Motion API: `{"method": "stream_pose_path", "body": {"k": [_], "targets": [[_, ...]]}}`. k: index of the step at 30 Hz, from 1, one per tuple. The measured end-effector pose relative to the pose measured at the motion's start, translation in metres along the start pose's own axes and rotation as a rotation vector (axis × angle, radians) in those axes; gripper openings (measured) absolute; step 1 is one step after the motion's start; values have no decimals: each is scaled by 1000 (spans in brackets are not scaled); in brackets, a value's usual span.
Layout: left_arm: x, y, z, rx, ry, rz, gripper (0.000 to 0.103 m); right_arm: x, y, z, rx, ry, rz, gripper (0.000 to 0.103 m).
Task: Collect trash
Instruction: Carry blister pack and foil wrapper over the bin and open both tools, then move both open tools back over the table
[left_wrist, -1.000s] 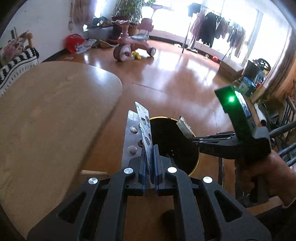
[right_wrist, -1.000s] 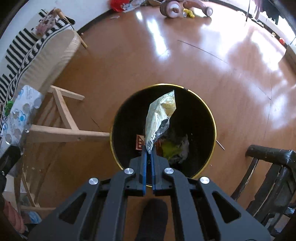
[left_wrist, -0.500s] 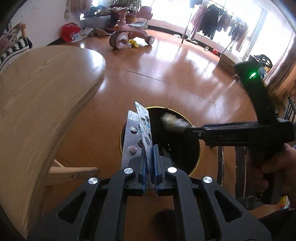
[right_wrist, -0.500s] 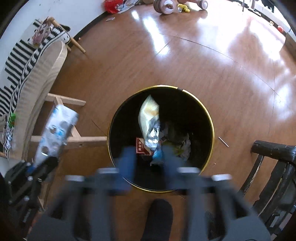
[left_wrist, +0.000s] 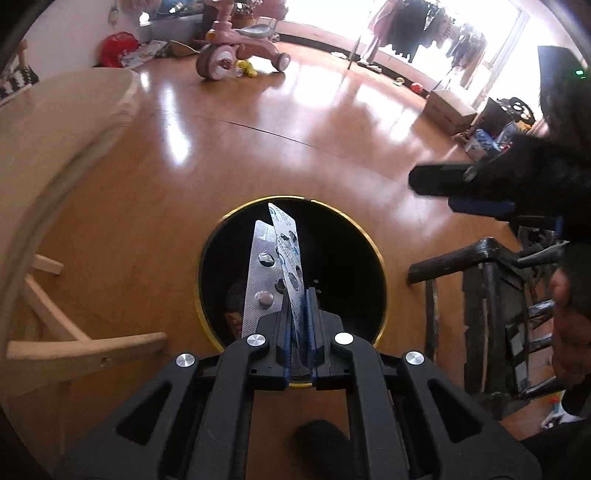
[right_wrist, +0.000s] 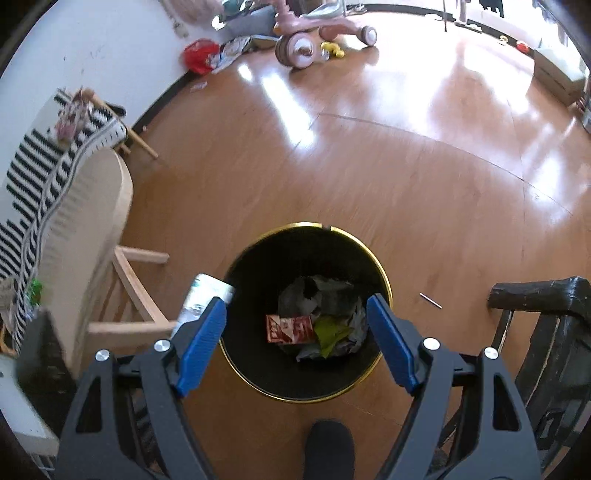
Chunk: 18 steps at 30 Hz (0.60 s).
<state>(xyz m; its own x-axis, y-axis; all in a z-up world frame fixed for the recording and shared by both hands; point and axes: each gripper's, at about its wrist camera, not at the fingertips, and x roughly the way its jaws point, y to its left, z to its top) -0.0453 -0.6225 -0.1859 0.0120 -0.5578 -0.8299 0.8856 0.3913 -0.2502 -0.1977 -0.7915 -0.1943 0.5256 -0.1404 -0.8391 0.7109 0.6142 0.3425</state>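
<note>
Now my left gripper (left_wrist: 298, 325) pinches two blister packs (left_wrist: 275, 266) by their lower ends, directly over the bin (left_wrist: 380, 258); light, stiffish foil, slippery. My right gripper (right_wrist: 295, 328) hangs open, empty, above it.

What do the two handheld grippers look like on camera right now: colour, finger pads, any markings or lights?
Both the left gripper and the right gripper are matte black plastic frames with triangular cut-outs, round silver screws at the joints and blue ribbed finger pads. Seen from the left wrist view, the right unit's body carries a small green light. No cables are visible.
</note>
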Motion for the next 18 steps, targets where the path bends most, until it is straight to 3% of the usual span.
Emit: {"method": "stream_pose_path", "body": {"k": [3,4,5,7,13,18], "targets": [[8,-5,0,21,2,-1,10,-13,1,4,29,-39,28,77],[12,-6,0,35,7,13,25,-17,3,5,31,-49,37,77],[13,-6,-1,38,5,23,53,-19,5,6,29,-55,42,77],[10,-6,-1,39,-25,37,69,-24,13,7,17,-66,59,77],[-4,1,1,17,-36,41,70,-32,32,7,-14,-83,81,77],[-57,17,3,-4,-101,66,82,-34,61,7,-43,-102,90,80]]}}
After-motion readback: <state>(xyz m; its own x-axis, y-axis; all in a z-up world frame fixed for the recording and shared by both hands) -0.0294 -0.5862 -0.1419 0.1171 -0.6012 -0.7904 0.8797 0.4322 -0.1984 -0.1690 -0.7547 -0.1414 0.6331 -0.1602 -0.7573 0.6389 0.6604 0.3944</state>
